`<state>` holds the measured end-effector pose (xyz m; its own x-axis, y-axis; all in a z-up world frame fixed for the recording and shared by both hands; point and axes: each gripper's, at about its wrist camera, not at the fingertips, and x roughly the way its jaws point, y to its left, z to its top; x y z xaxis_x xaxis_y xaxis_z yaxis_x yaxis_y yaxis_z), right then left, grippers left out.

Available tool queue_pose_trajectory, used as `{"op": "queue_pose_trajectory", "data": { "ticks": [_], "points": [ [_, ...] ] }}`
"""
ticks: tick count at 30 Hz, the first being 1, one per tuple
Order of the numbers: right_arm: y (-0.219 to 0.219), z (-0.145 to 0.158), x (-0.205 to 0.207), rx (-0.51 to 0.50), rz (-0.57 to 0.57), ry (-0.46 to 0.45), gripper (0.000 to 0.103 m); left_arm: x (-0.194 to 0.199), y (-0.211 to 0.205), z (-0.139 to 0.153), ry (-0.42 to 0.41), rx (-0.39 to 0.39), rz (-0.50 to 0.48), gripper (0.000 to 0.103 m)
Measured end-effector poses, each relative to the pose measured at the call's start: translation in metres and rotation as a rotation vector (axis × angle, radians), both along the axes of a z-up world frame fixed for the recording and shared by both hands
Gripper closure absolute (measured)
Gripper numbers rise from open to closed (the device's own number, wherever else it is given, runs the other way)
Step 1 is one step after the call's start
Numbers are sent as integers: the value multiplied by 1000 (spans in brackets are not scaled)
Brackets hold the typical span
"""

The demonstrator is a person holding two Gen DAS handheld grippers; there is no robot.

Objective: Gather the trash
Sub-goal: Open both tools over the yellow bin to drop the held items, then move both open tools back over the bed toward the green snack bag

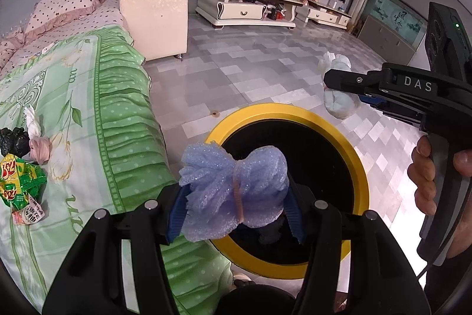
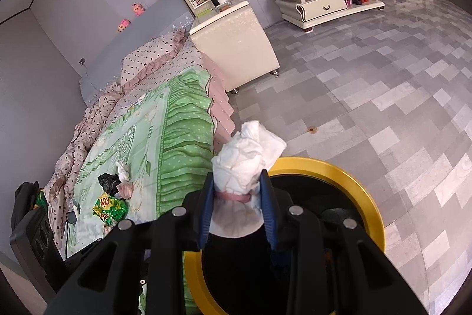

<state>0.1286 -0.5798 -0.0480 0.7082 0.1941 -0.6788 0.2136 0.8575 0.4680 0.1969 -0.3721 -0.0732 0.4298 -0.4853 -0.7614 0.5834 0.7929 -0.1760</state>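
Green bedspread [image 1: 88, 114]: black bag [image 1: 13, 140], snack wrapper [image 1: 20, 182], white tissue [image 1: 32, 120]. Floor [image 1: 236, 78]: yellow-rimmed bin [image 1: 361, 167].

"das" in pale letters on the right hand-held gripper [image 1: 339, 81]; "3+2" on the green snack wrapper [image 1: 17, 182]

A crumpled blue foam wad [image 1: 233, 191] bound by a tan rubber band hangs above the round yellow-rimmed black bin [image 1: 361, 167]. A white tissue bundle [image 2: 244, 167] with a pink band hangs over that bin's rim. A black bag scrap [image 2: 108, 183], green snack wrapper [image 2: 109, 210] and tissue scraps [image 2: 122, 171] lie on the green bedspread.
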Motion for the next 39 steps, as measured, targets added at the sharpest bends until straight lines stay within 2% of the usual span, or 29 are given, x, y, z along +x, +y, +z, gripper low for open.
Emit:
{"op": "queue_pose_trajectory", "data": {
  "ticks": [7,16,19,21,25,30,39],
  "points": [
    [-9,-12,0,2,-30,27,74,-2,-8,-10,20,-5,-20,47],
    [-10,-8,-4,-11,-53,26,70,-2,-5,-9,21,-19,-30,43],
    [-11,-7,-6,-12,-61,29,67,-4,-2,-7,19,-21,-28,38],
    [-11,-6,-7,-15,-68,31,61,-4,0,-6,18,-25,-26,34],
    [-12,-2,-11,-17,-82,28,59,-6,4,-3,12,-29,-16,30],
    [-9,5,-16,-17,-82,16,53,-5,17,2,-3,-35,15,20],
    [15,22,-14,-19,-32,-14,50,4,56,12,-36,-21,82,15]
  ]
}}
